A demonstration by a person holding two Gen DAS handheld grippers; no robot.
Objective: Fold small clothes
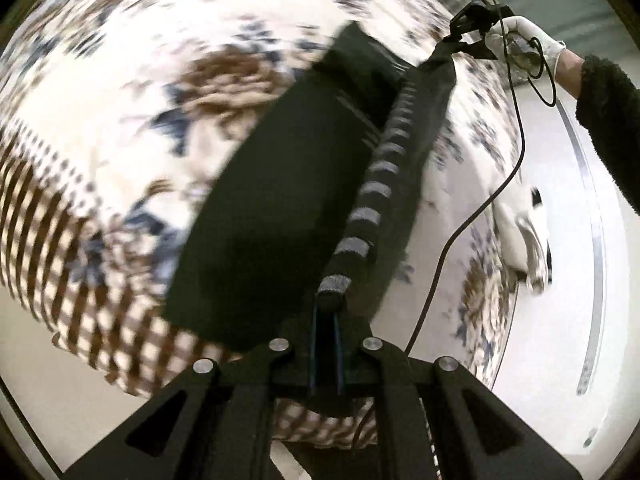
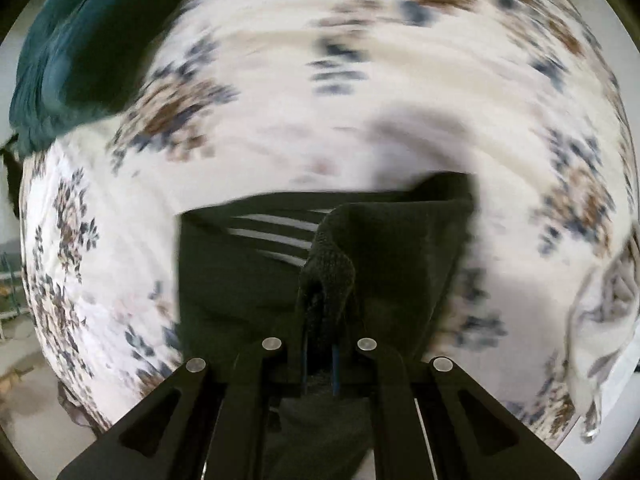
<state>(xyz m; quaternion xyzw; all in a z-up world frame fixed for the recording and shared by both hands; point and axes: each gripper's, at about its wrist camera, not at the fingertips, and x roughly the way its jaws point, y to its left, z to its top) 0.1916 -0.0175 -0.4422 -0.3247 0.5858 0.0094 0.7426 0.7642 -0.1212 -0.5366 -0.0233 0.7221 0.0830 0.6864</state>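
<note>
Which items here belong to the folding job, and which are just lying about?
In the job: dark shorts, clamped at the waistband by left gripper and right gripper.
Lying about: floral bedspread, white garment, teal cloth.

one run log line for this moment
left tool: shut on dark garment | right tool: shut on dark garment | garment: lifted over floral bedspread

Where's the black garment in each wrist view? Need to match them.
Left wrist: black garment runs diagonally from bottom centre to upper right, stretched toward the right gripper.
Right wrist: lower centre, white stripes showing.
Shared landmark: the floral bedsheet underneath.
</note>
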